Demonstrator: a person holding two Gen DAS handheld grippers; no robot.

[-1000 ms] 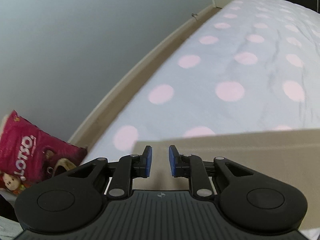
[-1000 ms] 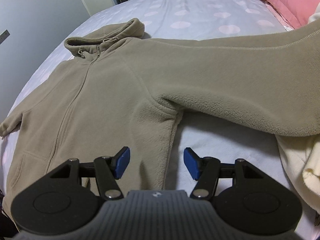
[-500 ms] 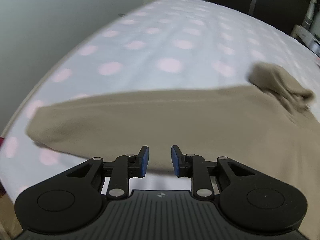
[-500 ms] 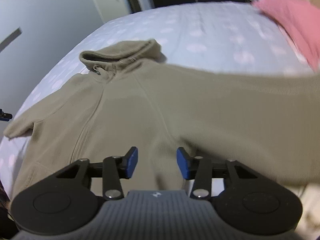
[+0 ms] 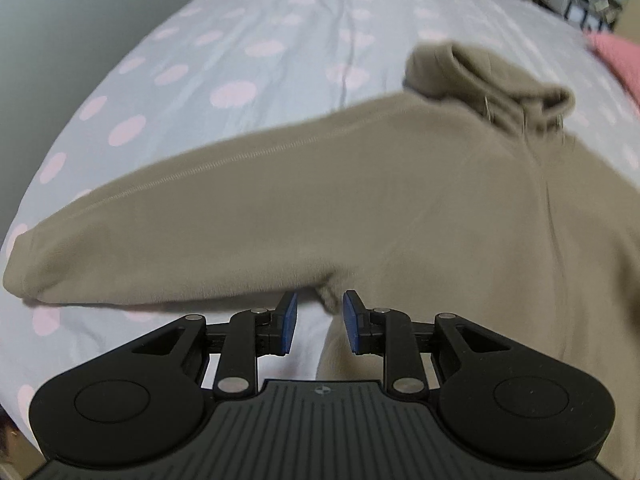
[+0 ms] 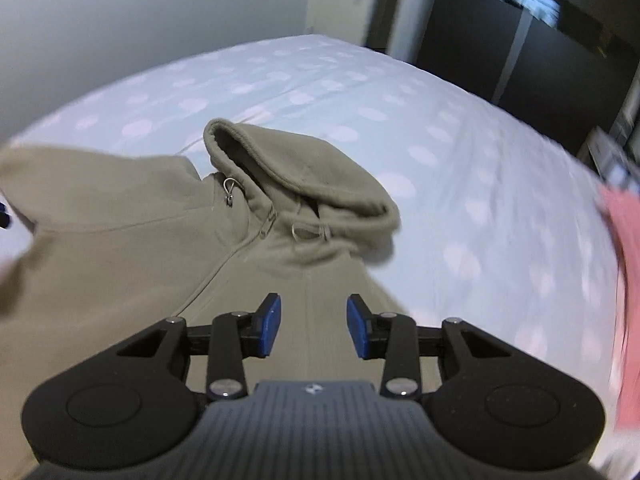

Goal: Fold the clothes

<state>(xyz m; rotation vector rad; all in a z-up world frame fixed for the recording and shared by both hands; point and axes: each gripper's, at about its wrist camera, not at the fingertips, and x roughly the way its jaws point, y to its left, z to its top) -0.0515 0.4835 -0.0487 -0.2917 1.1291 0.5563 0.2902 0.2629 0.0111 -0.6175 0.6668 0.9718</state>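
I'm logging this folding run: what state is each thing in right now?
Hoodie: spread flat on the bed, unfolded, zip closed.
Hood: lying rumpled above the collar.
Sleeve: stretched out sideways.
Left gripper: open, empty.
Right gripper: open, empty; jaws narrowed just now.

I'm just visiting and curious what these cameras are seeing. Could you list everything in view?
Hooded zip jacket: one, beige fleece, lying face up and spread on the bed.
Hood: one, beige, bunched at the jacket's top end.
Sleeve: one in view, beige, stretched out sideways in the left wrist view.
Bedsheet: one, pale blue with pink dots, under the jacket.
Pink fabric: one piece, at the bed's right edge, too blurred to identify.
Wall: grey, behind the bed.
Dark doors or cabinets: black, past the bed's far corner.
Left gripper: black with blue pads, empty, above the jacket's underarm.
Right gripper: black with blue pads, empty, above the chest.
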